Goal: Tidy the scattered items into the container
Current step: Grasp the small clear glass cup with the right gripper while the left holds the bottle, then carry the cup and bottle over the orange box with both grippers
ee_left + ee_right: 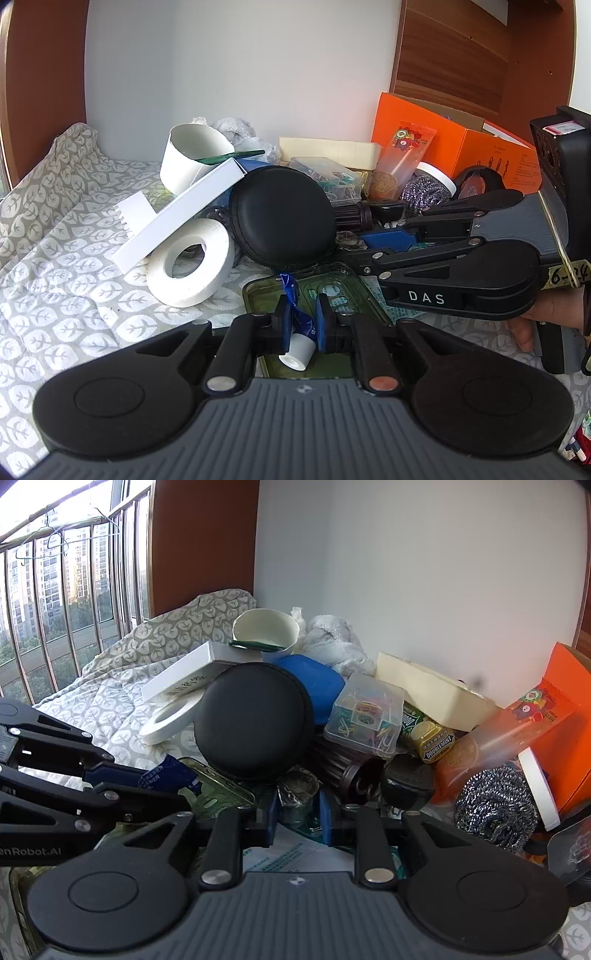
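Note:
My left gripper [302, 326] is shut on a small blue tube [301, 321] with a white cap, held just above a clear phone case [340, 284]. My right gripper [298, 821] reaches into the pile and is shut on a crumpled plastic packet [297, 788]. In the left wrist view the right gripper [354, 245] comes in from the right, a hand behind it. The right wrist view shows the left gripper [159, 786] and the blue tube [166, 775] at the left. The orange box [480, 147], the container, stands open at the back right.
A pile lies on a leaf-patterned quilt [62, 295]: black round zip case [251, 720], white tape roll [192, 262], long white box [177, 214], paper cup [266, 627], clear box of paperclips [365, 712], steel scourer [491, 805], gum can [432, 738], foam block [428, 690]. A white wall stands behind.

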Demonstrator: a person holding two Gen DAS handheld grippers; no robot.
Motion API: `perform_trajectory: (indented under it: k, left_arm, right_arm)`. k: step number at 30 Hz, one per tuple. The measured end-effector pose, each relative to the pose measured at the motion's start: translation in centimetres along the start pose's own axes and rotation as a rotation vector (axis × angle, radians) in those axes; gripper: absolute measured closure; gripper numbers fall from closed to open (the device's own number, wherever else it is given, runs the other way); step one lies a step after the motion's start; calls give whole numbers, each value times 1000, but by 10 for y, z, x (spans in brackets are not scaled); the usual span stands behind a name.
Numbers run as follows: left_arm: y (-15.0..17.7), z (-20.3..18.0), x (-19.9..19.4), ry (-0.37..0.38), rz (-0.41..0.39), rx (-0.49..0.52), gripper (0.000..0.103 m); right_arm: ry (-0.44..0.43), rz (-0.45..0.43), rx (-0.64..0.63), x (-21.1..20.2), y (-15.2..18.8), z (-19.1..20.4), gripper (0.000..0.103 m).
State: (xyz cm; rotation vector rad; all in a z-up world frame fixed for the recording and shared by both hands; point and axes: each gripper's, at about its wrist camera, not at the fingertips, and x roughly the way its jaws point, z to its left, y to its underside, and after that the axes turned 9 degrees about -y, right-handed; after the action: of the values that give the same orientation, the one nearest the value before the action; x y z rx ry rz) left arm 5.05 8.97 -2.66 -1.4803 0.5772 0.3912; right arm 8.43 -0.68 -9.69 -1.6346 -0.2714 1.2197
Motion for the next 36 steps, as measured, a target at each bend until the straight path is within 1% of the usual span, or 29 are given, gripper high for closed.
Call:
perform_trajectory:
  k: [4,8,12,15,20,22,25,27,32,36]
  left_arm:
    - [-2,4,-1,10,5,-20,89]
    - [-5,4,-9,7,-3,-13,89]
    - [-11,2,-23,0,-39,-4,89]
    - [-19,-3,-31,-6,-70,14,89]
    - [-38,-19,-38,13,-113,64,89]
    - [-49,-29,-42,15,-148,98,89]
    - [-67,-45,-43,39,-191,141,89]
    - [-80,-59,-41,53,-222,171,89]
    - [-110,-93,-23,119,-233,210,89]
    - [-130,-121,-6,119,-254,250,89]
  right_arm:
    - [-6,-2,-26,-3,-2,4,82]
    - [-10,-19,-4,-12,-2,5,82]
    - [-12,-44,-1,-25,-4,6,82]
    - [-15,-85,-11,-39,-9,8,82]
    - [-5,-147,-31,-66,-16,9,82]
    - [5,-174,-29,-79,-18,5,82]
    - [37,-213,-20,-102,-21,-5,82]
    - [72,-242,-13,-120,-22,-15,82]
    - [175,-291,24,-162,-20,-51,82]
    - [254,-308,42,-187,-18,-78,82]
